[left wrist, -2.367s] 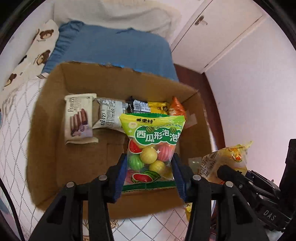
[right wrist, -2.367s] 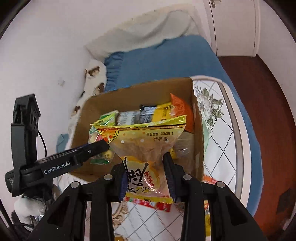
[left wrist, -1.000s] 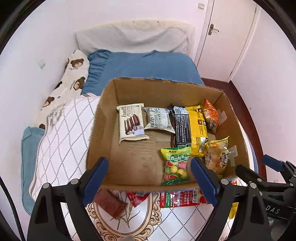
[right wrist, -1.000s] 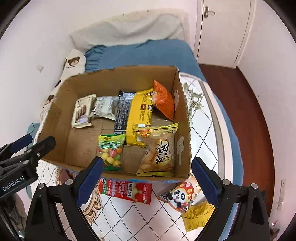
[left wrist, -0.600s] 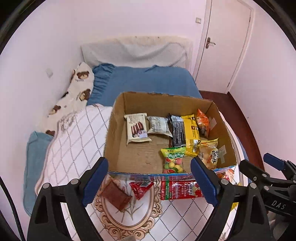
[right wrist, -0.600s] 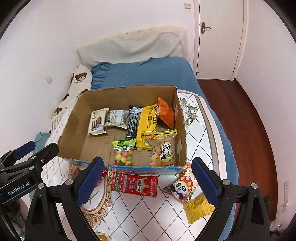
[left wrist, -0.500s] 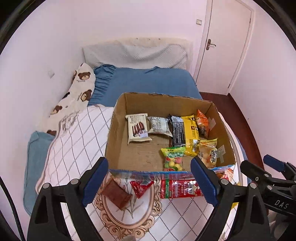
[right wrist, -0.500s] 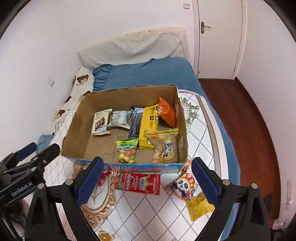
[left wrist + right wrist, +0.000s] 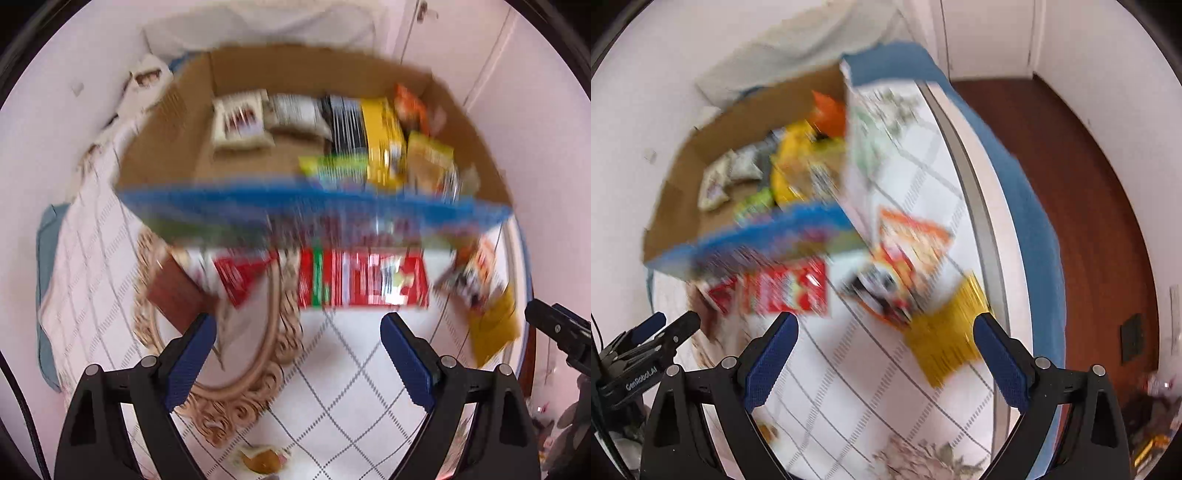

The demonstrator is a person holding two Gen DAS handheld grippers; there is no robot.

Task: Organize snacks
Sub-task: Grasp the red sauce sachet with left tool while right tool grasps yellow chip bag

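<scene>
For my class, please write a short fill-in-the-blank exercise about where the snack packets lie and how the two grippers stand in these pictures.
1. Both the left gripper and the right gripper stand ____ with nothing between their fingers.
2. The long red packet lies ____ the cardboard box.
3. The panda packet lies beside a crinkled packet coloured ____.

Missing words: open; outside; yellow

Motion blur smears both views: box (image 9: 314,199) print and red packet (image 9: 364,280) text are unreadable. A small item (image 9: 262,458), possibly a snack, is cut off at 6 o'clock.
</scene>
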